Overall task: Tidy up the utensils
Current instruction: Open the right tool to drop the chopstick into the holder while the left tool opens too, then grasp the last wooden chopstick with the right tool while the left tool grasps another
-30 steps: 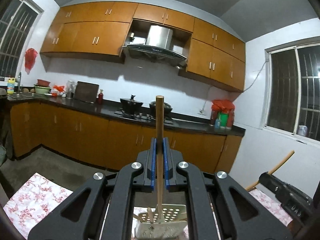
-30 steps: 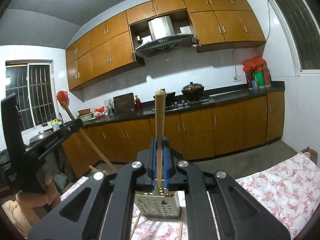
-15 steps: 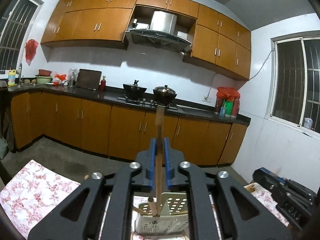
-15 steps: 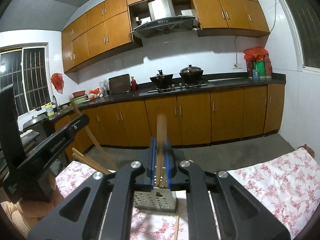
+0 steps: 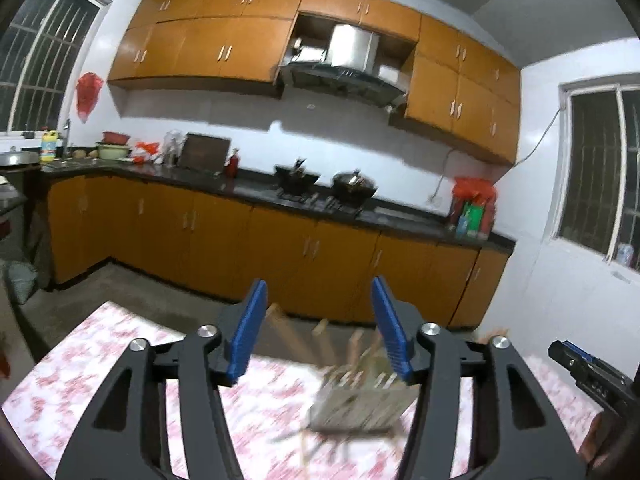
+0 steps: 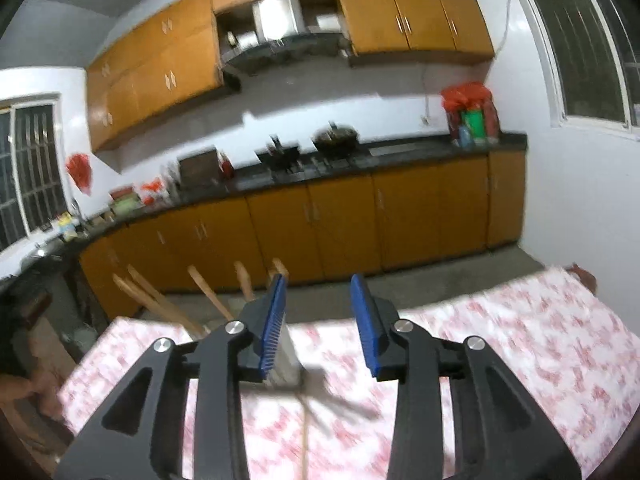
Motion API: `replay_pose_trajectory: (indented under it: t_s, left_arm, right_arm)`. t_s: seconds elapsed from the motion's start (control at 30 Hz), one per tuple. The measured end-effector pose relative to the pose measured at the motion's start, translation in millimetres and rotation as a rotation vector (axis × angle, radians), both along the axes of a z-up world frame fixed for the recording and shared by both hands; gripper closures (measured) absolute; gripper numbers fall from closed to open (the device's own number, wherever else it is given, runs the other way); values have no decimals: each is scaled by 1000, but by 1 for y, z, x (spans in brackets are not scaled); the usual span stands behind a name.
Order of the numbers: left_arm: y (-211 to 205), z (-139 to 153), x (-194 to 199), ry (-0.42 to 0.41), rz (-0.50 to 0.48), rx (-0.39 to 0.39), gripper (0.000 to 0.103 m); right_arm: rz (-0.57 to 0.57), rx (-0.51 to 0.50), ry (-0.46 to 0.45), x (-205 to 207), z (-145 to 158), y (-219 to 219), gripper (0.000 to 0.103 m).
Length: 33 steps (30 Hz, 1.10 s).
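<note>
**Left wrist and right wrist: both jaws parting above the utensil holder**

Left wrist view: left gripper (image 5: pixel 320 326) with blue pads spread and still opening, gripping nothing. Beyond the gap, wooden utensil handles (image 5: pixel 286 330) leaning out of a perforated utensil holder (image 5: pixel 362 404) on the floral tablecloth (image 5: pixel 88 376); handles free of both pads, though heavily blurred (exact count impossible to tell). Loose chopsticks (image 5: pixel 306 446) flat on the cloth just in front of the holder. At the far right edge, the dark body of the right gripper (image 5: pixel 588 372).

Right wrist view: right gripper (image 6: pixel 318 324) likewise opening, pads apart, only bare tablecloth (image 6: pixel 520 344) seen through the gap. Utensil holder (image 6: pixel 288 360) mostly hidden behind the left blue pad, a pale sliver showing. Several wooden handles (image 6: pixel 210 294) fanning up and to the left from it, none touched by the pads. One chopstick (image 6: pixel 306 428) flat on the cloth below. A person's hand (image 6: pixel 24 390) at the lower left edge.

Behind, in both views: orange kitchen cabinets (image 5: pixel 224 236), dark countertop (image 5: pixel 400 220), 2 pots on the stove (image 5: pixel 326 184), range hood (image 5: pixel 344 64), red bag (image 5: pixel 89 90) beside the barred window (image 5: pixel 40 60).
</note>
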<state>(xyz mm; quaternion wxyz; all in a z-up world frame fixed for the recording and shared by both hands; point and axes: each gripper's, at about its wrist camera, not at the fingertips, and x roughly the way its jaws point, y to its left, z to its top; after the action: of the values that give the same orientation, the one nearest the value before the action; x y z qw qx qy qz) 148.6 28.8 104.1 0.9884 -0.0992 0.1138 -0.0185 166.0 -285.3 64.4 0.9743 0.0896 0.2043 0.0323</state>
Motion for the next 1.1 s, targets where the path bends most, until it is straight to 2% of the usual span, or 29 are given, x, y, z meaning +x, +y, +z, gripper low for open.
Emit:
replay_pose_trajectory:
  t_s: [0.07, 0.2, 0.3, 0.37, 0.53, 0.7, 0.97, 1.1]
  left_arm:
    - [4, -16, -4, 52, 8, 21, 43]
    - [9, -66, -5, 213, 2, 61, 43]
    - [6, -103, -3, 334, -22, 70, 43]
    - [4, -121, -4, 387, -37, 73, 43]
    - [-8, -158, -9, 481, -74, 82, 43]
    - [-19, -168, -12, 509, -112, 105, 43]
    - [-36, -182, -16, 537, -155, 146, 44]
    - [-39, -185, -14, 554, -163, 146, 44]
  right_arm:
    - [-1, -12, 104, 6, -30, -2, 67]
    - [43, -38, 270, 13, -89, 12, 67]
    - [101, -27, 363, 14, -124, 28, 68]
    - [137, -21, 397, 9, -141, 37, 70]
    - [204, -51, 433, -4, -165, 63, 78]
    - [211, -61, 461, -9, -176, 68, 86]
    - [207, -95, 458, -11, -183, 72, 88]
    - [196, -128, 453, -7, -183, 75, 94]
